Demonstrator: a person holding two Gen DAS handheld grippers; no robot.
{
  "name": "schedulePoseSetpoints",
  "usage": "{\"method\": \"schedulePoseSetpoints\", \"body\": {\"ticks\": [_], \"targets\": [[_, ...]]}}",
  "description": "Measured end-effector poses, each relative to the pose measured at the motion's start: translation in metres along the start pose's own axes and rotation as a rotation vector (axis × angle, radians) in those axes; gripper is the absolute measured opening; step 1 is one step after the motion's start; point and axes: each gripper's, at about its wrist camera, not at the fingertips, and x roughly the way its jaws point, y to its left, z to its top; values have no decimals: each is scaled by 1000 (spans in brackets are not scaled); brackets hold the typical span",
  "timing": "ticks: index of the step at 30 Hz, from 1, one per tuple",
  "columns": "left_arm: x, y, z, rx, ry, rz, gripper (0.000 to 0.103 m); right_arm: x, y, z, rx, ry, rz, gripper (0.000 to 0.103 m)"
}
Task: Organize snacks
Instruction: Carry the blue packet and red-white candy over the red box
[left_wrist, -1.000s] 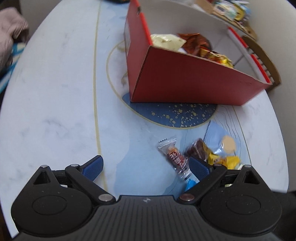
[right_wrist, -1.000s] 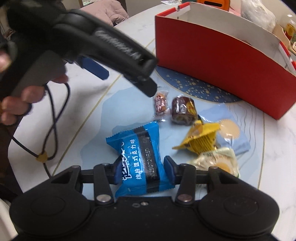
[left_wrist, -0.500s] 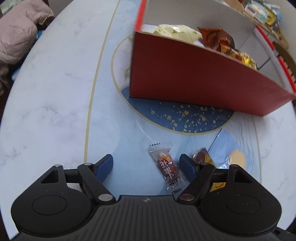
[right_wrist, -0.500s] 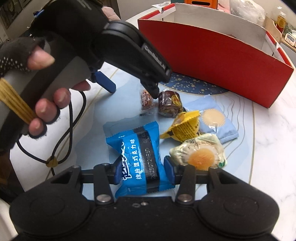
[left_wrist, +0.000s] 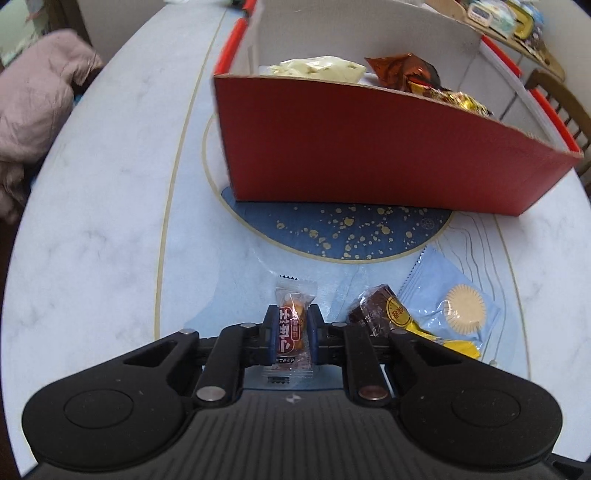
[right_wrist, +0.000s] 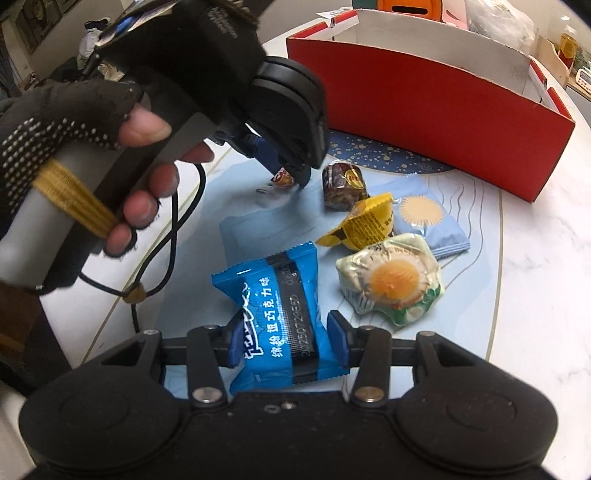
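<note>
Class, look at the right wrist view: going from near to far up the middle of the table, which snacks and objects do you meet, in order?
Blue chocolate packet held between the right gripper fingers → yellow wrapped snack → dark brown wrapped candy → red box.

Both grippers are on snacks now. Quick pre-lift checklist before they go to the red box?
1. Left gripper closed on the small red candy: ok, both pads touch the wrapper.
2. Right gripper closed on the blue chocolate packet: ok, pads press both sides.
3. Candy free of its neighbours: ok, the brown wrapped sweet lies apart to the right.
4. Blue packet free of the egg-yolk pastry pack: ok, a gap shows.
5. Room in the red box: ok, its right part looks bare.
6. Grip firm enough to lift: cannot tell.
</note>
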Motion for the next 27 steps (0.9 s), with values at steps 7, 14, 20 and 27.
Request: {"method": "schedulePoseSetpoints", "body": {"ticks": [7, 14, 20, 27], "targets": [[-10, 20, -4, -127, 14, -46, 15, -14, -15, -1, 1, -30, 28, 45], [-39, 22, -11, -212, -10, -70, 15, -37, -29, 2, -12, -71, 27, 45], [-74, 9, -16, -226, -76, -55, 15, -59, -44, 6, -43, -131, 31, 45], [-106, -3, -15, -229, -137, -42, 15, -88, -56, 14, -78, -188, 23, 45]]}}
